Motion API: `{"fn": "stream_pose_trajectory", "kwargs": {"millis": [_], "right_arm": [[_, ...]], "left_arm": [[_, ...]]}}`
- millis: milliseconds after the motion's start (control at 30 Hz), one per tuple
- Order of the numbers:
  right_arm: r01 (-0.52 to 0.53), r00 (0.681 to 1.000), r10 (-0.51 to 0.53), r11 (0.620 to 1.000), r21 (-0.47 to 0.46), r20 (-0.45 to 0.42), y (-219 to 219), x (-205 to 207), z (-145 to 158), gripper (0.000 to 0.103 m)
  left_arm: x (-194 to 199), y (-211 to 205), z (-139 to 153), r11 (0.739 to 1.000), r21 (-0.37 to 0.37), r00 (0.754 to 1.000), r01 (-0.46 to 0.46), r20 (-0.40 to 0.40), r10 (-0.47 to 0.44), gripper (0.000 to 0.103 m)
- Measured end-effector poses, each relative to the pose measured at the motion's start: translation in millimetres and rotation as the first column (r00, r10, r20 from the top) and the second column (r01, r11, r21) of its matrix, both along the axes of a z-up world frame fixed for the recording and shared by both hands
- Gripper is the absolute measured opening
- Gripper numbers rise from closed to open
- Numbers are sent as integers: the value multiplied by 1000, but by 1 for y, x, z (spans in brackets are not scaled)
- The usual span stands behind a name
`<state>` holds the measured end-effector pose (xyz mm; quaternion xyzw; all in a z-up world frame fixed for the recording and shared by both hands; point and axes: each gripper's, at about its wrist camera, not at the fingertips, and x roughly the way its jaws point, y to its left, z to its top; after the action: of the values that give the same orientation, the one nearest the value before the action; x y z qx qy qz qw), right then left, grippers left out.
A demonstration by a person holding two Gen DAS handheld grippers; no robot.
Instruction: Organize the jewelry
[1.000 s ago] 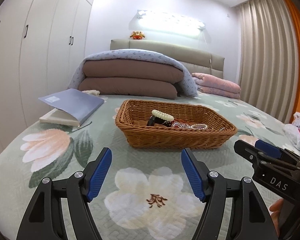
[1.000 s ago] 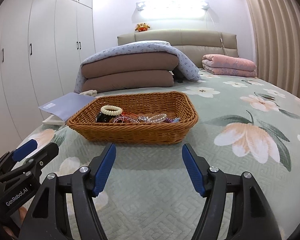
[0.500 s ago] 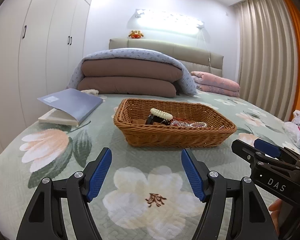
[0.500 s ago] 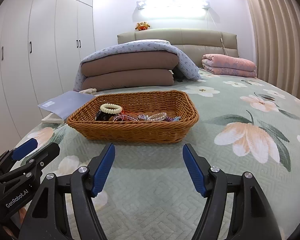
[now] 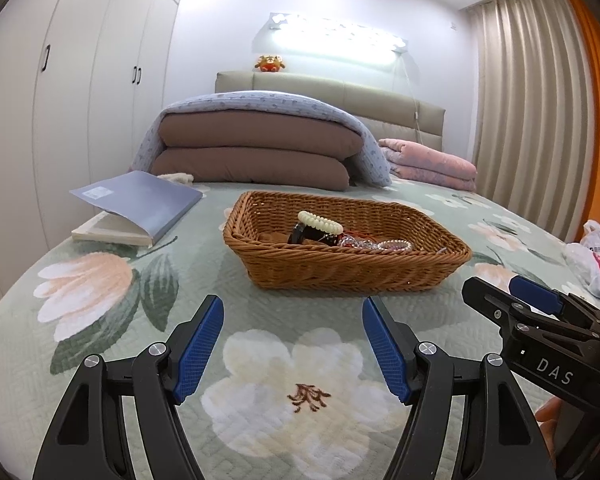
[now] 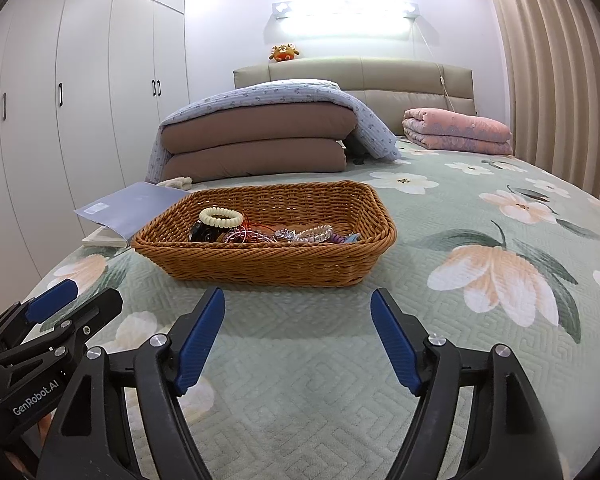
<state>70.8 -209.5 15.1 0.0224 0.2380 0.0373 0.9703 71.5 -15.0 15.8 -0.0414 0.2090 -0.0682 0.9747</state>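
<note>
Here the jewelry all sits heaped in a wicker basket [image 6: 264, 256] on the flowered bedspread [image 6: 440, 320], towards the basket's left-hand end: a cream beaded bracelet [image 6: 220, 216] on top of a dark round piece [image 6: 204, 234], then clear and purplish bead strands [image 6: 300, 235] and a bit of red cord tangled alongside. Both grippers hang short of the basket with nothing in them, the left gripper [image 5: 293, 346] spread wide and the right gripper [image 6: 298, 338] just as wide.

By the look of it, these pieces are light and loose. The cream bracelet looks the easiest to take: chunky beads, lying proud of the heap, so a pinch across its rim from above should lift it cleanly. The thin strands are slippery and will likely snag each other, dragging neighbours along; pick one by a free loop and raise it slowly. Clear beads may be glass, so close gently.

Whether this heap awaits sorting or is where the pieces were gathered, the views cannot settle
</note>
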Motion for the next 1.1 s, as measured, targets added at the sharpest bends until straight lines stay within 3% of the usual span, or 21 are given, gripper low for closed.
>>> {"fn": "stream_pose_trajectory", "kwargs": {"millis": [1100], "right_arm": [[0, 1000, 0, 1000, 0, -1, -1, 0, 0, 80]], "left_arm": [[3, 1, -3, 1000, 0, 1000, -11, -16, 11, 74]]}}
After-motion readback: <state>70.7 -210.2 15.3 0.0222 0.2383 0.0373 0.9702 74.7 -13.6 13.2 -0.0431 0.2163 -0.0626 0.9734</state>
